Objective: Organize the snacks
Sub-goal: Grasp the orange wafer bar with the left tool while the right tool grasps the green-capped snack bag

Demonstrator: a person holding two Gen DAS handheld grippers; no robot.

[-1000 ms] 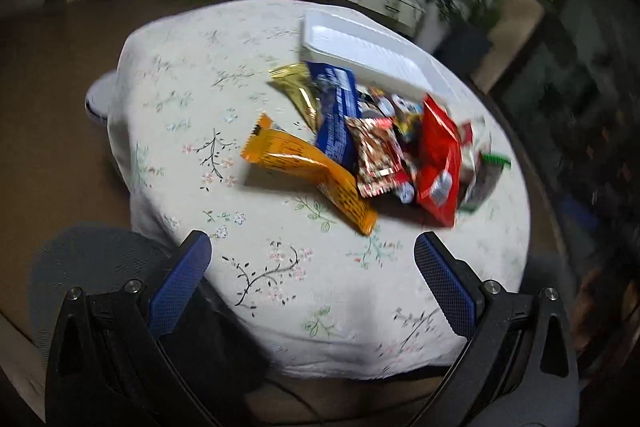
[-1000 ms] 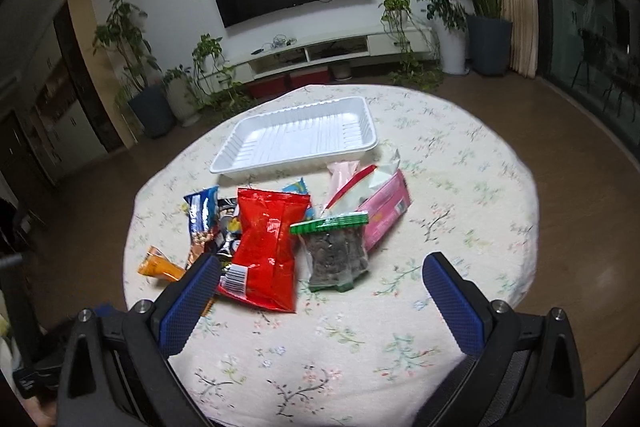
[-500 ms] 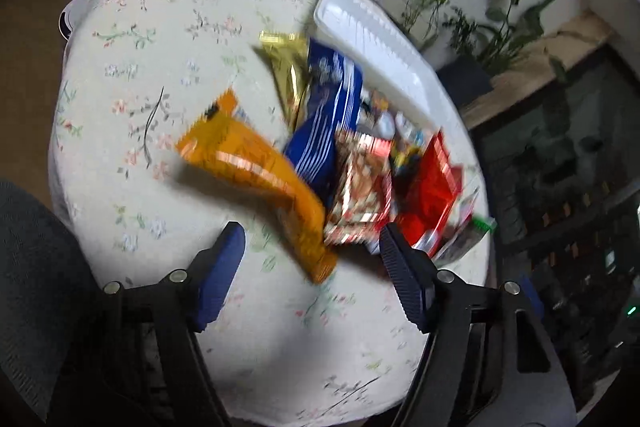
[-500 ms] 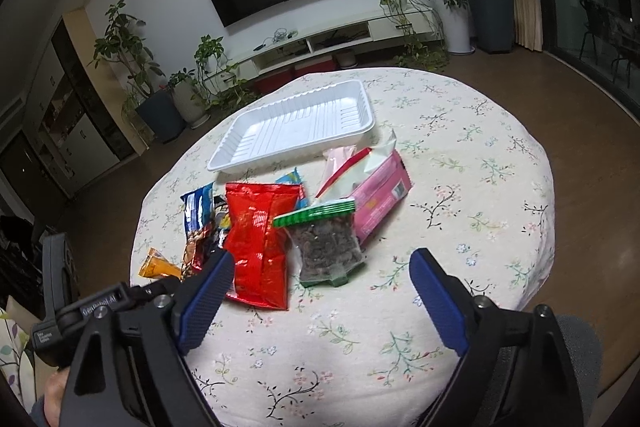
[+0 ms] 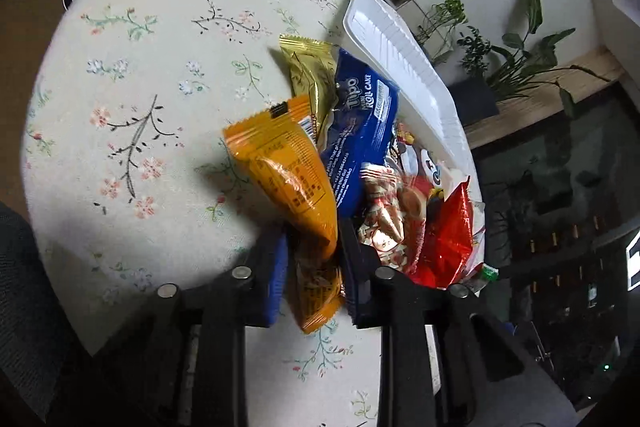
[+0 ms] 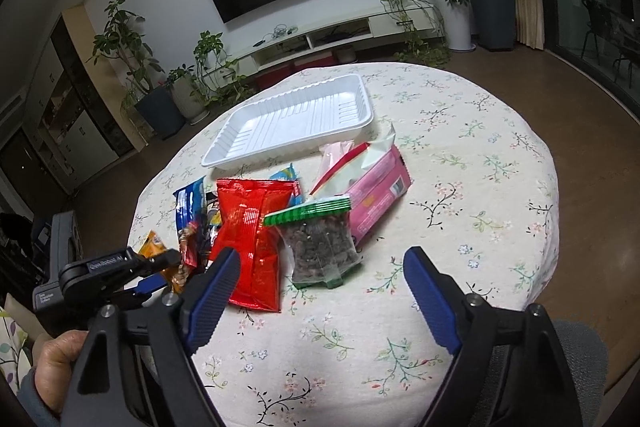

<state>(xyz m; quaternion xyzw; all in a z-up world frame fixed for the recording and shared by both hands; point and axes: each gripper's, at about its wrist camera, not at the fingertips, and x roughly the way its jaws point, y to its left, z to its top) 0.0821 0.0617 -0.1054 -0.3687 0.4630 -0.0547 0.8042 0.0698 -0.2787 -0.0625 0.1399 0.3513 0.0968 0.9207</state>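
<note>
Where the left gripper (image 5: 314, 259) has just been closing, clamped now on the lower end of the orange packet (image 5: 294, 183): glossy crinkled foil, pinched to a waist between ribbed blue pads (image 5: 276, 267), tail crumpled below them, fat end fanning out ahead. Just beyond the tips, a heap of wrappers: gold foil (image 5: 310, 75), a smooth blue roll-cake pack (image 5: 360, 131), a clear bag of wrapped candies (image 5: 386, 215) hard by the right pad, a shiny red pouch (image 5: 448, 231) further right. Past the heap, a white ribbed foam tray (image 5: 396, 55), rectangular, rounded corners, seen edge-on. Underneath, a round table in matte floral cloth (image 5: 140, 107).

From the right wrist view, more to tell. Right gripper (image 6: 320, 291) held wide, narrowed a little of late, nothing between the pads, hanging above the cloth. Ahead and between them, a clear pouch of dark bits with a green ribbed top (image 6: 320, 243); before the left pad, the red pouch (image 6: 252, 239) shown flat and whole. Further ahead, a pink box (image 6: 376, 195) under a torn pale wrapper, barely caught by the other camera. Tray (image 6: 292, 119) shown from above, empty, grooved floor. Far left of the pads, the left gripper (image 6: 160, 267) from the side with an orange corner (image 6: 152, 243) poking up, a hand (image 6: 56, 359) beneath.
</note>
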